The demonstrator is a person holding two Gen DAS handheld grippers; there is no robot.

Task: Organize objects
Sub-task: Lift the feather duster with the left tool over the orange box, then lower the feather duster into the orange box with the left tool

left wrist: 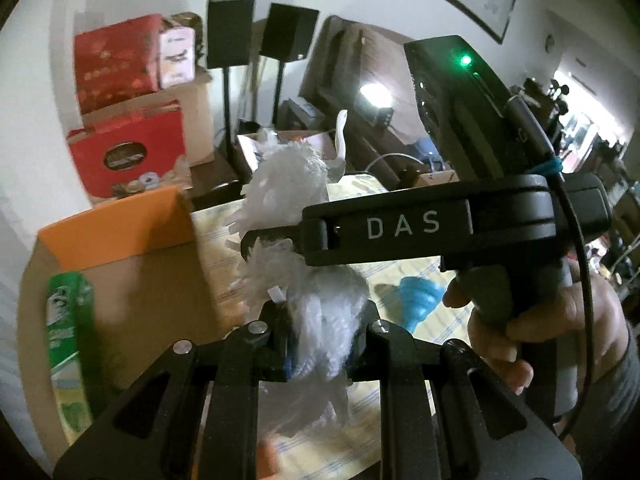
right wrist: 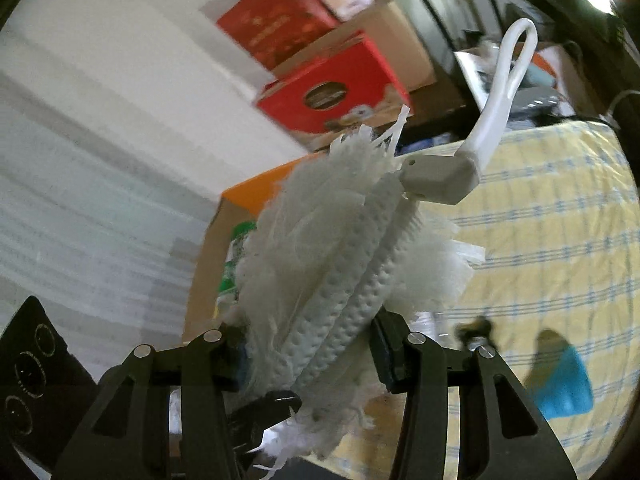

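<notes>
A: Where is the white duster (right wrist: 320, 280) sitting?

B: It's hanging in the air above the checked counter (right wrist: 560, 240), beside the open cardboard box (left wrist: 120, 264). The left gripper (left wrist: 320, 344) is pinching its fluffy end, jaws nearly together. The right gripper (right wrist: 308, 356) is squeezing the quilted middle.

A: How is it likely handling?

B: Light, soft, floppy, I'd judge. The stiff plastic handle (right wrist: 440, 180) is looking like the firmer hold.

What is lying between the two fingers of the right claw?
The white fluffy duster fills the gap between the right claw's fingers, seen in the right wrist view.
</notes>
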